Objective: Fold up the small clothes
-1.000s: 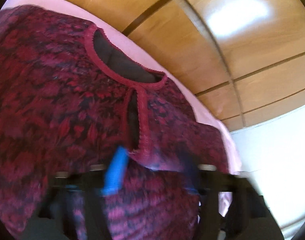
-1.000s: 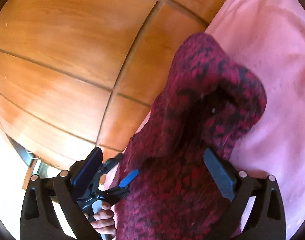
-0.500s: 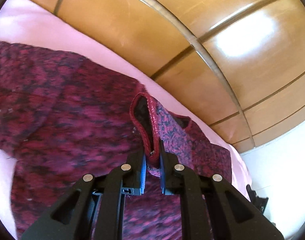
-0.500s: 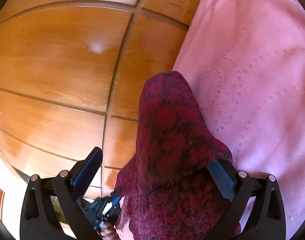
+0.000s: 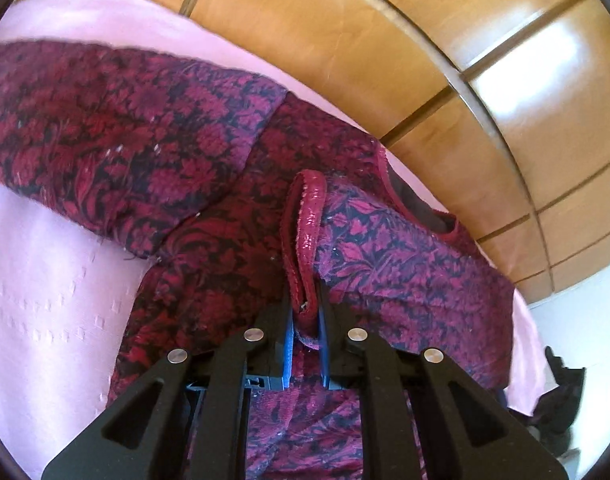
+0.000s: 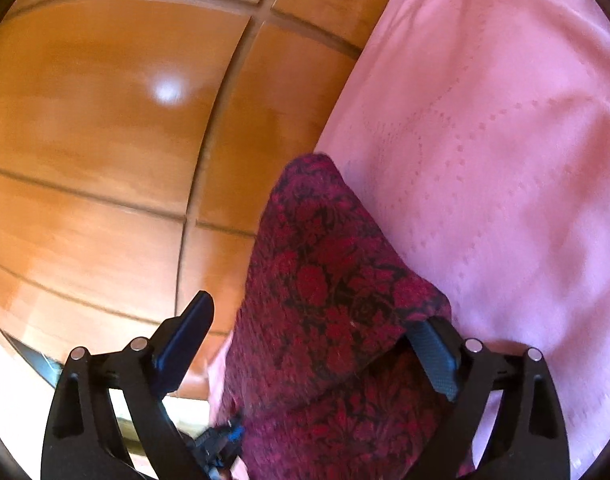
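Observation:
A small dark red floral top lies on a pink cloth, one sleeve folded across its body. My left gripper is shut on the red trimmed neck slit of the top. In the right wrist view a sleeve or corner of the same top lies between the fingers of my right gripper, which is wide open. The right finger pad sits partly under the fabric edge. The left gripper's tip shows at the bottom of that view.
The pink cloth covers the work surface, which ends at a wooden panelled wall. A white surface and a dark object lie beyond the cloth's right edge.
My left gripper closed on the neck slit and now holds it. The top's sleeve got folded over. My right gripper stayed open and the fabric between its fingers settled lower.

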